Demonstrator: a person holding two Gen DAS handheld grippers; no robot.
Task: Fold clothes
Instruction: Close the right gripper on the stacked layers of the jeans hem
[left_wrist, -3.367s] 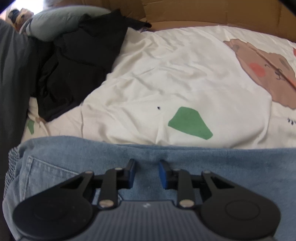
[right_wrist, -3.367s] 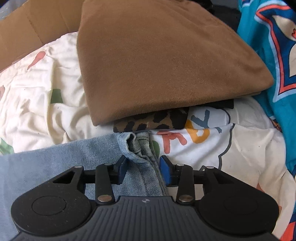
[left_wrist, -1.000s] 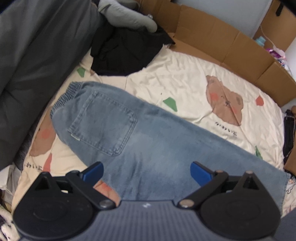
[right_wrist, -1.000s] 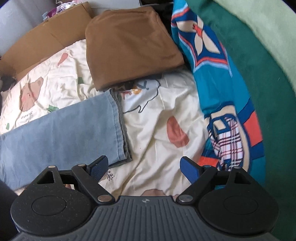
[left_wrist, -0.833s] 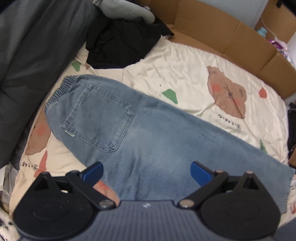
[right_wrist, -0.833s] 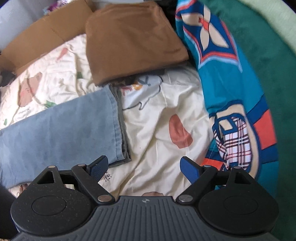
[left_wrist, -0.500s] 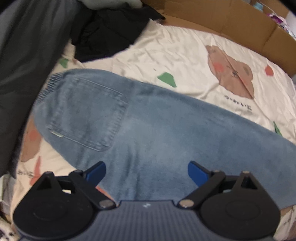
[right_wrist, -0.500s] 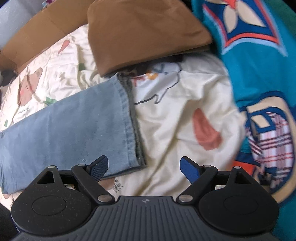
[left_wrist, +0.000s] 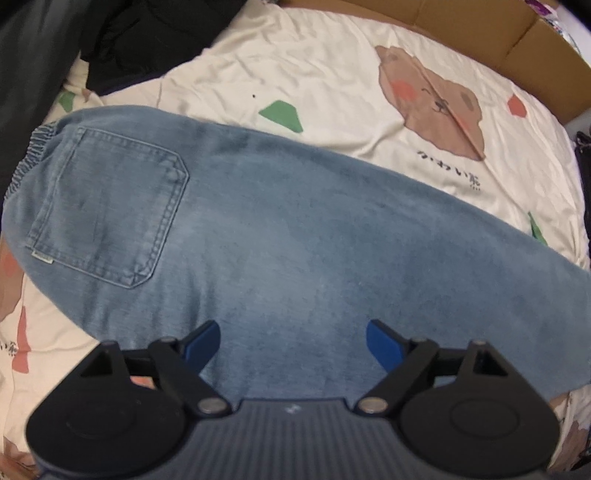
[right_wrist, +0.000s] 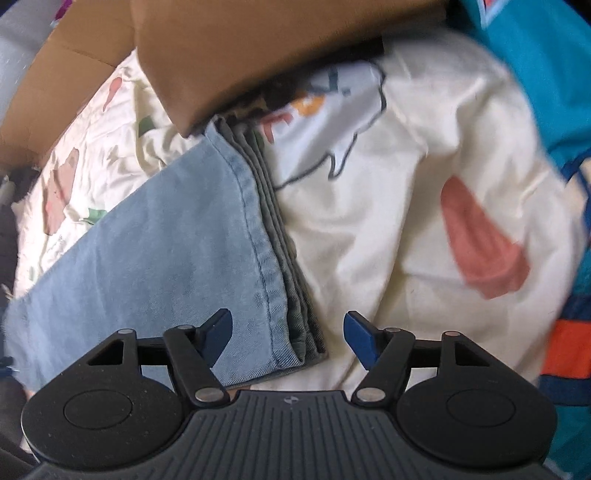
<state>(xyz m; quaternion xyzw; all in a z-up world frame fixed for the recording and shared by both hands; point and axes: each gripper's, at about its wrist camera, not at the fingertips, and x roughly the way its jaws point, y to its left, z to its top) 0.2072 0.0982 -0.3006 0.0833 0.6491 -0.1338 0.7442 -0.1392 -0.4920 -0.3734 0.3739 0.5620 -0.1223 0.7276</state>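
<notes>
Jeans (left_wrist: 295, 236) beneath left hand-held gripper (left_wrist: 293, 345)

A cream cartoon-print bed sheet (left_wrist: 332, 74) carries light blue jeans (left_wrist: 277, 240) laid flat along it, black clothing (left_wrist: 147, 40) at one corner, a folded brown garment (right_wrist: 258, 44) by the jeans' hem.
</notes>
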